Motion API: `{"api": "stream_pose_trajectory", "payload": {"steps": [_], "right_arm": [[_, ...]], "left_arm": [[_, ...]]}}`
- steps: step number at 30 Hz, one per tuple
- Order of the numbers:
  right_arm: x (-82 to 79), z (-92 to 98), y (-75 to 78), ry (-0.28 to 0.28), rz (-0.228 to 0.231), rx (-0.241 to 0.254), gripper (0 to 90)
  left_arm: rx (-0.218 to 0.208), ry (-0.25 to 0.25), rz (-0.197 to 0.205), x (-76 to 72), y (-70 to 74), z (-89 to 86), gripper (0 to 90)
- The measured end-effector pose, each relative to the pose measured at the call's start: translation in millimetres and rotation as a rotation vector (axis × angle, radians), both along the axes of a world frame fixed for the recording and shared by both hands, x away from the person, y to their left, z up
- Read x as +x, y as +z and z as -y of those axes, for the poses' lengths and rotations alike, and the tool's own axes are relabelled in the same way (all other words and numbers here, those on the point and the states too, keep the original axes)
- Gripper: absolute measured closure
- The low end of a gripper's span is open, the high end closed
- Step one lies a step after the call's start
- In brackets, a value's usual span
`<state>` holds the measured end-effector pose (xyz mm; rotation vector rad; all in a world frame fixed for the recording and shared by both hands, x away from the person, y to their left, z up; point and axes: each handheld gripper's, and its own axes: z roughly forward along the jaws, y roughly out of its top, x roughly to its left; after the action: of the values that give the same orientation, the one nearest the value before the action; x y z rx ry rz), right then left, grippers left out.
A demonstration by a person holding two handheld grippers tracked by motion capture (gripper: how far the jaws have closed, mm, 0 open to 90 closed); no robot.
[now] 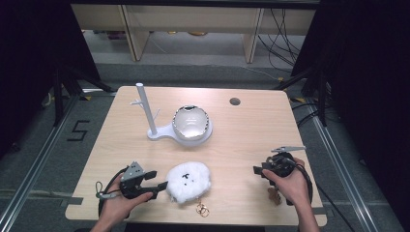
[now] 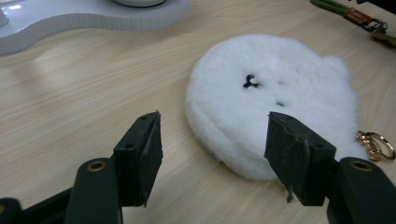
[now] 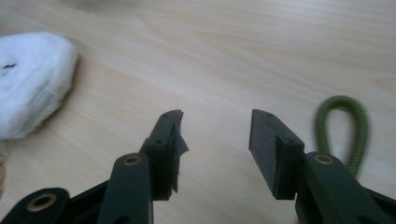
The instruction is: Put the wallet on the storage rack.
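**Approaching the plush: left tongs open at its edge**

Reaching for the white fluffy plush [image 1: 188, 181], which lies flat on the counter [image 1: 251, 130]; its near edge sits between the spread jaws of the left tongs [image 1: 163, 185], pads not yet pressing. Gold clasp [image 1: 202, 210] just beyond the plush. Right tongs [image 1: 256, 170] well off to the side, open, empty. Judged step: pre-grasp. Next move: advance slightly, close on the rim. No brand or label readable; floor marking "5" [image 1: 77, 130].

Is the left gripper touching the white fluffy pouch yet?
Cannot tell. In the left gripper view the left gripper stands open around the white fluffy pouch's near edge, but one jaw overlaps the fur, hiding any gap.
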<state>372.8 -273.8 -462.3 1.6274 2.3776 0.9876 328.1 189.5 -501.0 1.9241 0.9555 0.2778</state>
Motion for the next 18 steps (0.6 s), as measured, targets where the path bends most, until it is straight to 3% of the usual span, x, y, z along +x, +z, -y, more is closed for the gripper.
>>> {"api": "stream_pose_trajectory", "payload": {"steps": [1,2,5,7,9,11,12,13,15,17,18], "right_arm": [[-0.4,-4.5,-0.8,-0.011,0.004,-0.021,52.2],[-0.3,-9.1,-1.5,0.021,-0.021,-0.01,49.1],[-0.7,-17.3,-5.6,0.043,-0.02,-0.008,44.9],[-1.1,-28.2,-10.1,0.105,-0.057,-0.005,40.4],[-1.9,-34.4,-13.3,0.118,-0.043,-0.011,38.5],[-2.2,-38.6,-14.9,0.126,-0.034,-0.019,37.4],[-4.8,-43.5,-14.8,0.082,-0.054,-0.01,37.2],[-3.3,-42.7,-15.9,0.102,-0.026,-0.028,37.2],[-4.3,-44.5,-15.0,0.084,-0.02,-0.034,38.6],[-5.0,-44.7,-14.6,0.11,-0.061,-0.022,41.6],[-6.1,-46.1,-16.1,0.097,-0.049,-0.035,41.9]], "left_arm": [[-0.001,0.013,-0.009,2.2,0.1,-0.9,35.0],[-0.001,0.013,-0.009,2.2,0.1,-0.9,34.3],[-0.019,0.008,-0.045,10.5,0.9,-2.5,33.2],[-0.016,0.024,-0.065,16.5,3.8,-0.5,32.7],[-0.007,0.02,-0.073,20.2,6.8,1.6,32.7],[-0.003,0.005,-0.094,23.9,11.0,4.9,32.7],[0.008,0.006,-0.107,25.0,13.6,7.4,32.7],[0.002,-0.008,-0.112,27.7,15.2,9.5,32.8],[0.029,-0.024,-0.127,31.8,18.1,11.3,33.0],[0.027,-0.022,-0.154,36.1,19.7,16.6,33.0],[0.029,-0.029,-0.163,37.9,20.5,17.8,33.0]]}}
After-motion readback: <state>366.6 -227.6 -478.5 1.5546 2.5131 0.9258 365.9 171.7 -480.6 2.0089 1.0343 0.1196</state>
